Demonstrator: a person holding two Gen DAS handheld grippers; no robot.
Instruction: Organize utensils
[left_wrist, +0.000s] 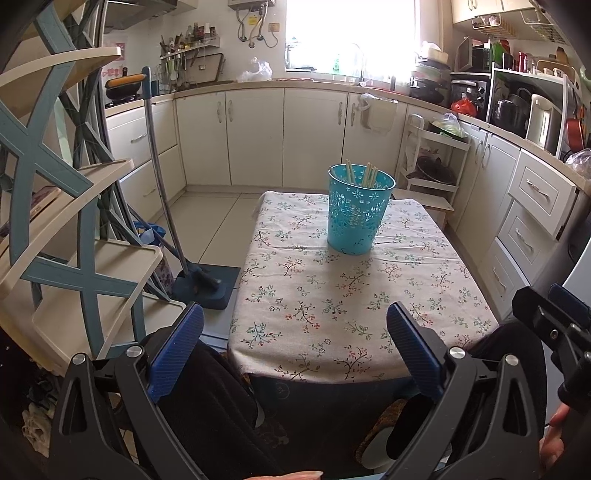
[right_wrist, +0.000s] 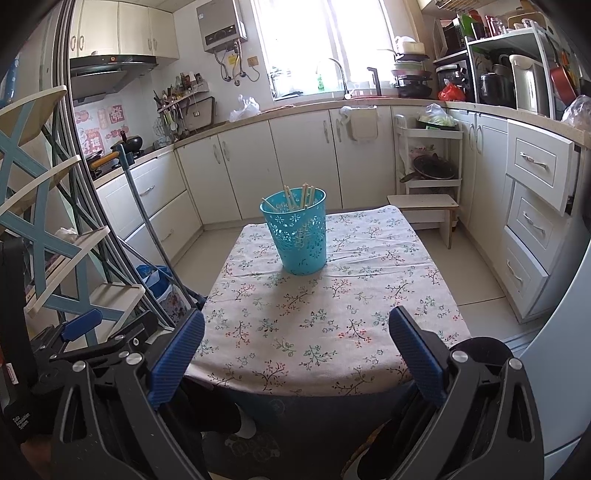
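A turquoise perforated basket (left_wrist: 356, 212) stands upright on the far half of a small table with a floral cloth (left_wrist: 295, 295). Several pale wooden chopsticks (left_wrist: 364, 173) stand inside it, tips above the rim. The right wrist view shows the same basket (right_wrist: 301, 236) and chopsticks (right_wrist: 301, 195). My left gripper (left_wrist: 295, 350) is open and empty, held back over the table's near edge. My right gripper (right_wrist: 297, 350) is open and empty too, also at the near edge. The right gripper also shows at the right edge of the left wrist view (left_wrist: 554, 317).
A blue and cream shelf rack (left_wrist: 55, 221) stands close on the left. A mop (left_wrist: 177, 221) leans beside it. Kitchen cabinets (left_wrist: 258, 136) line the back and right walls. A white cart (left_wrist: 432, 162) and low stool (right_wrist: 424, 206) stand behind the table.
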